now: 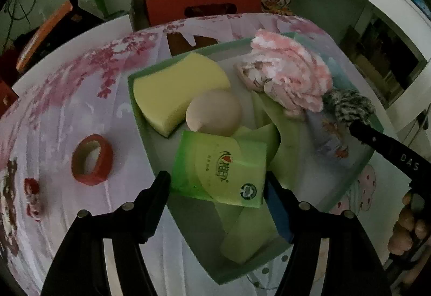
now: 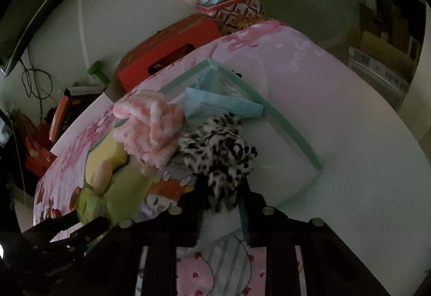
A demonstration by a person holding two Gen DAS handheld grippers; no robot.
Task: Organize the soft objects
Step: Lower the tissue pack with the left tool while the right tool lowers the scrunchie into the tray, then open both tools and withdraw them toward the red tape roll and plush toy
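Dim room; a round desk (image 1: 54,113) under a pink floral cloth, a red box (image 1: 200,1) behind it. A green-rimmed tray (image 1: 134,80) sits on the desk and holds the soft things.

In the tray: a yellow sponge (image 1: 175,91) at the far left, a beige puff (image 1: 214,113) touching it, a green tissue pack (image 1: 221,169) nearest your left gripper (image 1: 218,188), and a pink fluffy cloth (image 1: 291,72) on the far side. A blue cloth (image 2: 221,105) lies in the far corner.

Your left jaws stand apart, one on each side of the pack's near edge; you cannot tell whether the pads touch it.

Your right gripper (image 2: 219,204) points down into the tray with a black-and-white fuzzy piece (image 2: 218,150) between the jaws. The jaws sit narrow, close around its lower end; whether they press it is unclear.

A red tape roll (image 1: 91,160) lies on the cloth left of the tray.
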